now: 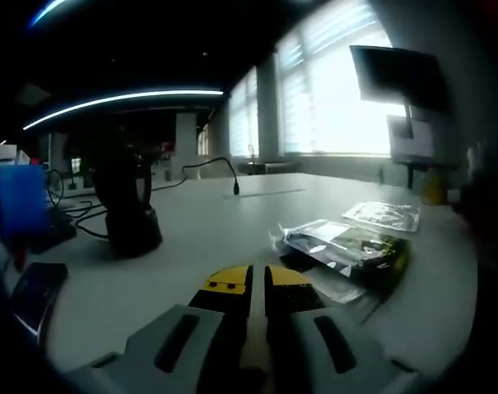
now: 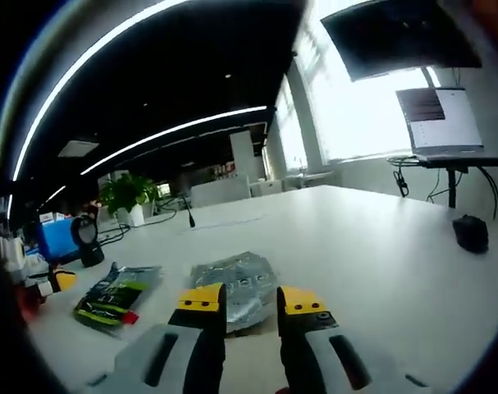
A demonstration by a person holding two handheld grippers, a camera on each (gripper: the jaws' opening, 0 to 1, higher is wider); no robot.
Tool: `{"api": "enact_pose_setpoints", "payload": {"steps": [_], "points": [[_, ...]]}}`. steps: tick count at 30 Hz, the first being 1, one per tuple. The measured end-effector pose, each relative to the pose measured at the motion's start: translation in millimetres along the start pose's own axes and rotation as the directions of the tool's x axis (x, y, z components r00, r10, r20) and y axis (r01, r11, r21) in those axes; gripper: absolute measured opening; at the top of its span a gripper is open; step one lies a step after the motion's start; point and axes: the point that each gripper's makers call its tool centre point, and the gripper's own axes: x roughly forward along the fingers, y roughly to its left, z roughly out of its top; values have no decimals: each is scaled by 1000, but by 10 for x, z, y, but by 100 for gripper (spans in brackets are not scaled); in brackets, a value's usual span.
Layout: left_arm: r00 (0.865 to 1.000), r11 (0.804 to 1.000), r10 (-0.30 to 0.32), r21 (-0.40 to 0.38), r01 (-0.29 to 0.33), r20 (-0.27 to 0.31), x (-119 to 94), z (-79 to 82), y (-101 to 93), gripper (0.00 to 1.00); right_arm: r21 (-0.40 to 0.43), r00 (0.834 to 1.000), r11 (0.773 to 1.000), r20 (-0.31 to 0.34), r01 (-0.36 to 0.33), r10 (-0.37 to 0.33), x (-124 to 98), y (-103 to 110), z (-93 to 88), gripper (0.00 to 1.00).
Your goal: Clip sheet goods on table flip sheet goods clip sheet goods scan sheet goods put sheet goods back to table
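Observation:
Two flat sealed packs lie on the white table (image 2: 372,246). In the right gripper view a silver-grey pack (image 2: 236,286) lies just beyond my right gripper (image 2: 250,302), which is open and holds nothing. A black and green pack (image 2: 117,295) lies to its left. In the left gripper view the black and green pack (image 1: 351,249) rests just right of my left gripper (image 1: 258,283), whose yellow-tipped jaws are shut on nothing. The silver pack (image 1: 384,215) lies farther back. A black scanner on a stand (image 1: 130,209) stands to the left.
A blue box (image 1: 19,197) and cables sit at the left end of the table. A dark flat object (image 1: 35,287) lies near the left edge. A black mouse (image 2: 472,232) rests at the right. A laptop (image 2: 441,123) and a monitor (image 2: 396,37) stand by the bright windows.

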Motion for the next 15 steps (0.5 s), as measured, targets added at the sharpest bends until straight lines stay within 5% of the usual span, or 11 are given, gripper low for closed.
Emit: {"api": "enact_pose_setpoints", "payload": {"steps": [10,15], "points": [[1000,1000,0,2,0,2,-1,2,0,0,-25,999,1000,49,2,-1,-34,-74,183,0],[1000,1000,0,5,0,5,-5,6,-4,0,-48,997,998,59,-40,43,-21,-87,262,0]]}}
